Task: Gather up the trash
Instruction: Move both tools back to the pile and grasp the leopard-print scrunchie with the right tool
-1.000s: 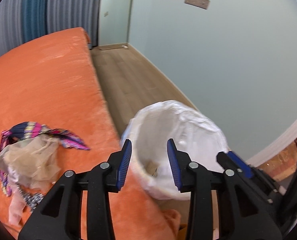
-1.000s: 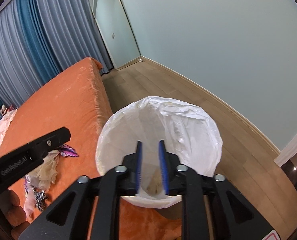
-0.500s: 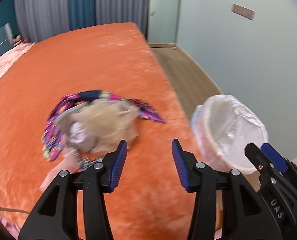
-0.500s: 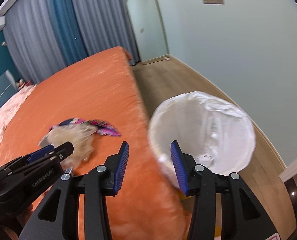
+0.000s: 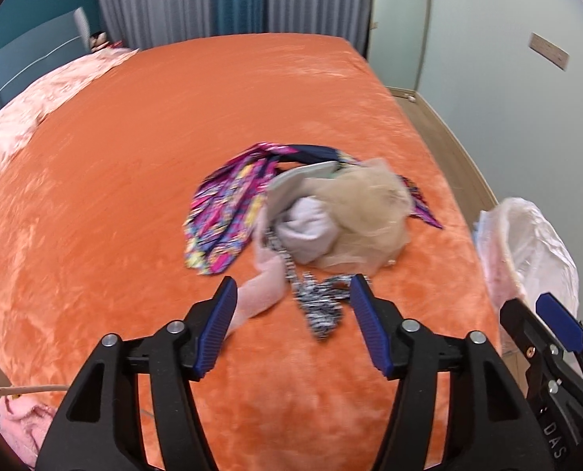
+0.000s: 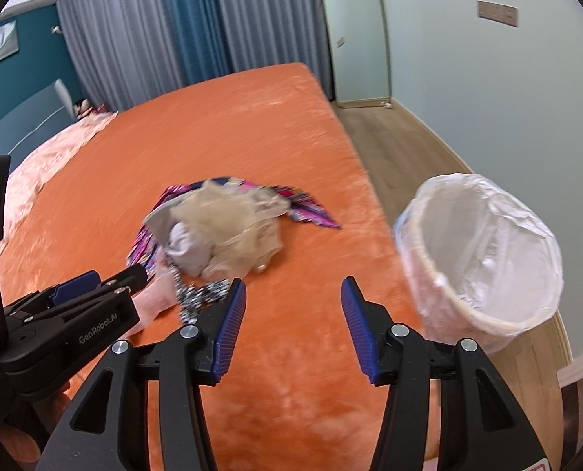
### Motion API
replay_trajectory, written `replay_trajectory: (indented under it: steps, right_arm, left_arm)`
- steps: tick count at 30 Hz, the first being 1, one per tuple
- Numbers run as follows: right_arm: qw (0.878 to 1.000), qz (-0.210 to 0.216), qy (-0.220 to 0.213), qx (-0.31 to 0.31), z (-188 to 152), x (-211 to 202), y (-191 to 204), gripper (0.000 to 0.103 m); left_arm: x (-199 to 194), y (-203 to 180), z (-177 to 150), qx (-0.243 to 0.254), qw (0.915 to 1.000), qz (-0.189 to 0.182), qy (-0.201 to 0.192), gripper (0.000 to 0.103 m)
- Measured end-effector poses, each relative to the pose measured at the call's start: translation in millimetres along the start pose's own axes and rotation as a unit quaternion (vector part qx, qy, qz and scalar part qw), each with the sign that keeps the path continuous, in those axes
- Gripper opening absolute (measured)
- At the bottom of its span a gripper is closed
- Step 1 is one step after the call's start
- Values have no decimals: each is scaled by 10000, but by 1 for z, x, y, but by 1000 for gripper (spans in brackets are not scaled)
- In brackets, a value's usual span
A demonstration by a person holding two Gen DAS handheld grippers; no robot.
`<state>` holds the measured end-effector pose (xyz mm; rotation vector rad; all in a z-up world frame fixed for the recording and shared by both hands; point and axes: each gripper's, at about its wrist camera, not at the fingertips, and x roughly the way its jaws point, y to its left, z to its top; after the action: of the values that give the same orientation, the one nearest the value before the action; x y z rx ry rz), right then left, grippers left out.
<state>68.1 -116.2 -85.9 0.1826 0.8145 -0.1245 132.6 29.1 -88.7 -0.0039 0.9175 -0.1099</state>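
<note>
**Trash pile on the orange bed, bin waiting at its edge**

Trash (image 5: 323,216) lies in one heap on the orange bedspread (image 5: 134,196): a beige gauzy wad, a pale grey bundle tucked into it, a bright patterned scarf fanned out behind, a pink strip and a black-and-white speckled piece trailing toward us. We see our left gripper (image 5: 293,325) tilted down over the near end of that heap, its jaws opening; the speckled piece shows in the gap between them, but the blue pads touch nothing. Our right gripper (image 6: 293,325) sits to the right of the pile, over bare bedspread, jaws also opening with nothing between them. From the right wrist view, the left gripper's black body enters at the lower left, beside the pink strip. A bin lined with a white bag (image 6: 483,255) stands on the wooden floor (image 6: 405,145) just beside the bed's right edge, well apart from the heap.
</note>
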Motion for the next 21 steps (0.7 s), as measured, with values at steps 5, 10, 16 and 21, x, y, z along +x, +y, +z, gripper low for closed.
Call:
replay_trajectory:
  steps: [5, 10, 16, 21]
  right_arm:
    - [9996, 69, 139, -214, -4, 11, 23, 51]
    - [9991, 117, 224, -349, -5, 22, 42, 57]
    - [9975, 239, 444, -502, -8, 46, 58, 57]
    - [9957, 350, 704, -482, -10, 73, 66, 57]
  left_arm:
    - [7, 23, -2, -175, 9998, 101, 73, 57]
    - [16, 41, -4, -291, 9993, 191, 162, 61]
    - [35, 60, -9, -456, 9981, 240, 337, 69]
    - [56, 67, -11, -417, 9976, 239, 500, 71]
